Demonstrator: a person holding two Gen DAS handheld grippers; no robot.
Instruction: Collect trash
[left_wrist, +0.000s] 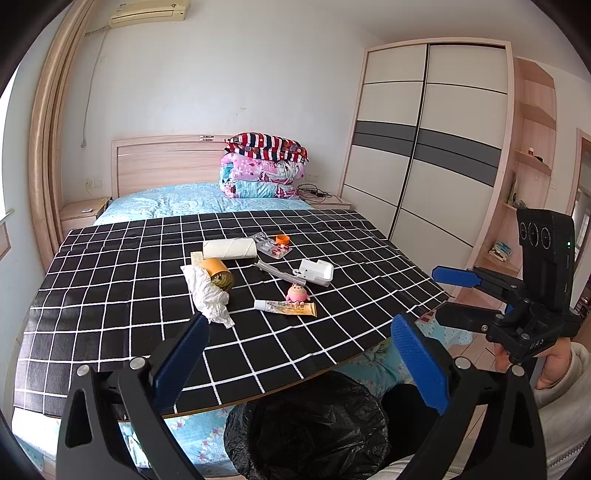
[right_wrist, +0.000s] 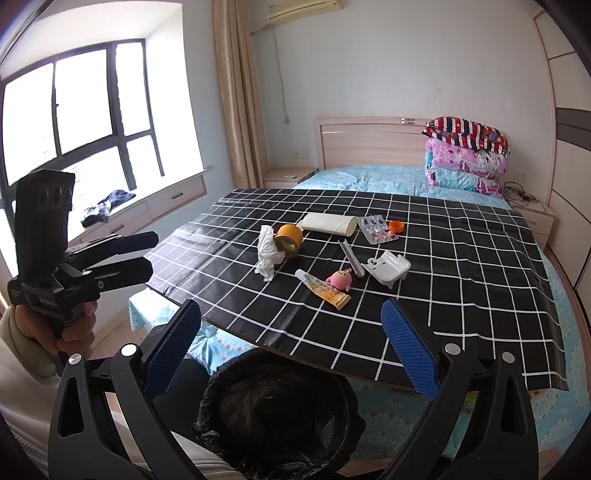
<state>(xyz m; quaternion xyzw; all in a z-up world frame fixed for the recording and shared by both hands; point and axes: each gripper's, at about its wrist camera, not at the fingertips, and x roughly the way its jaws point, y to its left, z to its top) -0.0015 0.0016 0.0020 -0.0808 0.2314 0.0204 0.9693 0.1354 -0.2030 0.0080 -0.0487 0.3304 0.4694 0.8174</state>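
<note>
Small items lie on a black checked board (left_wrist: 110, 295) over the bed: a crumpled white tissue (left_wrist: 207, 295) (right_wrist: 267, 254), a tape roll (left_wrist: 219, 273) (right_wrist: 289, 238), a paper roll (left_wrist: 229, 248) (right_wrist: 328, 223), a pill blister (left_wrist: 273, 248) (right_wrist: 377, 229), an orange cap (left_wrist: 282, 240) (right_wrist: 396, 226), an ointment tube (left_wrist: 286, 307) (right_wrist: 325, 290), a pink toy (left_wrist: 296, 293) (right_wrist: 340, 279) and a white plastic holder (left_wrist: 316, 272) (right_wrist: 388, 267). A bin with a black bag (left_wrist: 306, 424) (right_wrist: 277, 410) stands below the board's near edge. My left gripper (left_wrist: 299, 354) and right gripper (right_wrist: 291, 347) are open and empty above the bin.
Folded quilts (left_wrist: 264, 166) lie at the wooden headboard (left_wrist: 166, 162). A wardrobe (left_wrist: 424, 147) stands to the right, bedside tables (left_wrist: 79, 212) flank the bed, and a window seat (right_wrist: 140, 210) is to the left.
</note>
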